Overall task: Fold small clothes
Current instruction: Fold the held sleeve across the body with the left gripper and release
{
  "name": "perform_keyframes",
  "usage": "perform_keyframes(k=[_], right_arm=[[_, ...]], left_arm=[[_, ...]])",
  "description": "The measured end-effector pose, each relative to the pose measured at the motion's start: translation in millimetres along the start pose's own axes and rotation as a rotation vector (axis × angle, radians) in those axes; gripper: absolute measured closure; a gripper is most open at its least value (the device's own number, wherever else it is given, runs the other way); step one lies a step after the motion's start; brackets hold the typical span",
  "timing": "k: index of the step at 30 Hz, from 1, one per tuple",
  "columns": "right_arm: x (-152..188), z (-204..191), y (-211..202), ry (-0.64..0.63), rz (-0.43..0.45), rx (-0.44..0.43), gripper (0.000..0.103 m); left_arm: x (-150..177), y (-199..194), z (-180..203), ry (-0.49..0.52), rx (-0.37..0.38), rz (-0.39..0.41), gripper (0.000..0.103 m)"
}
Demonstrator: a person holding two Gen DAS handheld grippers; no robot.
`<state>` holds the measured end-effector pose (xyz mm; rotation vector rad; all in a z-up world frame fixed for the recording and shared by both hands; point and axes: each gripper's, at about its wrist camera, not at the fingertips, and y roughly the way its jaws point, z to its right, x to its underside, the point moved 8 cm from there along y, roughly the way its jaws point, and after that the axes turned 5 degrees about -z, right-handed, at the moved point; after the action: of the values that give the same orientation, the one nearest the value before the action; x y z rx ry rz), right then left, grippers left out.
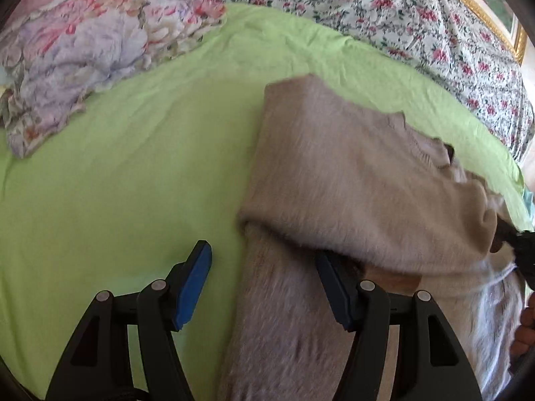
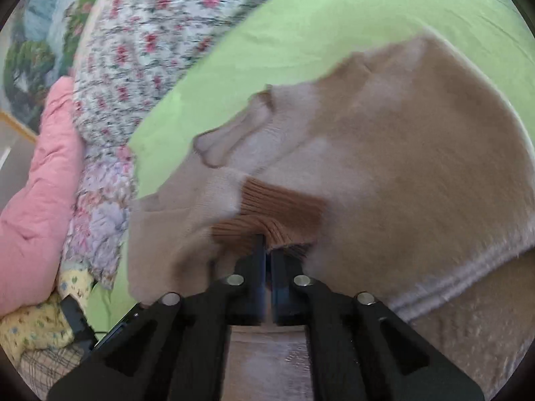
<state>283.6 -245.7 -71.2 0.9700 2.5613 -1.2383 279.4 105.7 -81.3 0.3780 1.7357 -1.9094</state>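
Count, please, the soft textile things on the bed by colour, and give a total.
Beige: 1, the sweater, gripped at its brown ribbed cuff by the right gripper.
Green: 1, the sheet.
Floral: 2, the white blanket and the crumpled lilac cloth.
Pink: 1, the quilt.
Yellow print: 1, a cloth.
Total: 6.

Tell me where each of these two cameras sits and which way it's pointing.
Left wrist: behind the open left hand-held gripper, facing across the green sheet toward the floral bedding; its blue-padded fingers show.
Right wrist: behind the right hand-held gripper, shut on the beige sweater at its brown ribbed cuff.
Shared: sweater, sheet, floral bedding.
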Motion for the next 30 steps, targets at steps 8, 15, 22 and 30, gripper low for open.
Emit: perform_keyframes(k=[8, 15, 22, 30], right_arm=[[-44.1, -1.8, -108.3, -0.067, 0.253, -0.056, 0.1], [-12.5, 63.4, -74.5, -0.022, 0.098, 0.07, 0.1], [-12.2, 38.5, -71.4, -0.166, 0.096, 0.072, 0.1], [8.0, 62.5, -47.6, -0.188, -0.01, 0.151, 0.1]], left_arm=[[-18.5, 1.0, -9.7, -0.127, -0.076, 0.049, 0.037], [-5.3, -12.8, -22.1, -0.192, -0.107, 0.093, 0.037], [6.5, -15.6, -39.5, -0.308, -0.151, 0.101, 0.037], [10.2, -6.7, -40.7, -0.293, -0.125, 0.051, 0.036]])
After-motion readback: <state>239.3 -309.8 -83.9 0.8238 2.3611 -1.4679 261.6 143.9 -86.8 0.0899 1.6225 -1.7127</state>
